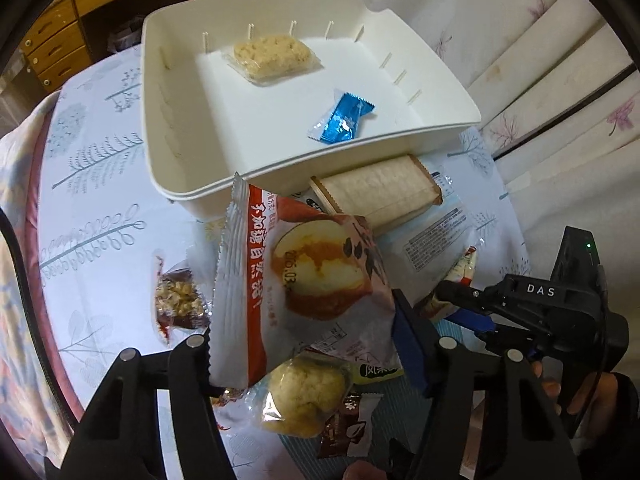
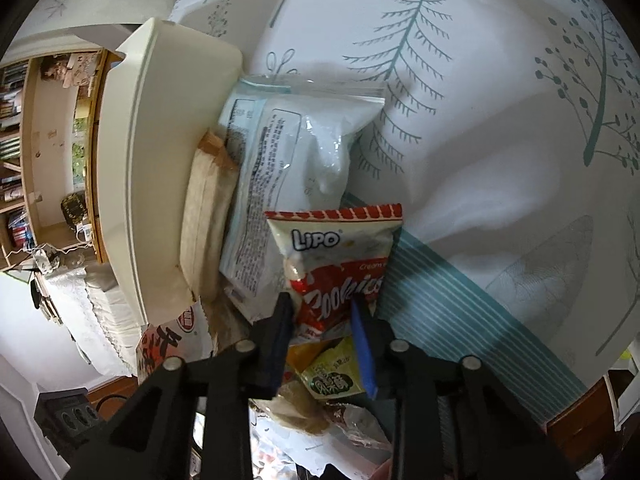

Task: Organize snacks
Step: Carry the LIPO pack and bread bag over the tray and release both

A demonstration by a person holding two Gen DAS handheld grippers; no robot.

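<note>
My left gripper (image 1: 304,352) is shut on a red and white bun packet (image 1: 304,276), held by its lower part above the snack pile. In the right wrist view my right gripper (image 2: 324,328) is shut on a Lipo cookie packet (image 2: 336,256), its pads pressing the packet's lower end. That right gripper (image 1: 460,300) also shows at the right of the left wrist view. Behind the pile stands a white box (image 1: 320,152) that holds a pale rice cake (image 1: 272,56) and a blue sachet (image 1: 340,116).
Against the box (image 2: 136,160) lie a brown paper packet (image 1: 380,196) and a clear white packet (image 2: 288,152). A nut bar (image 1: 178,300), a round pastry (image 1: 304,400), a brown sachet (image 1: 348,428) and a green packet (image 2: 332,376) lie on the tree-print cloth (image 1: 92,184).
</note>
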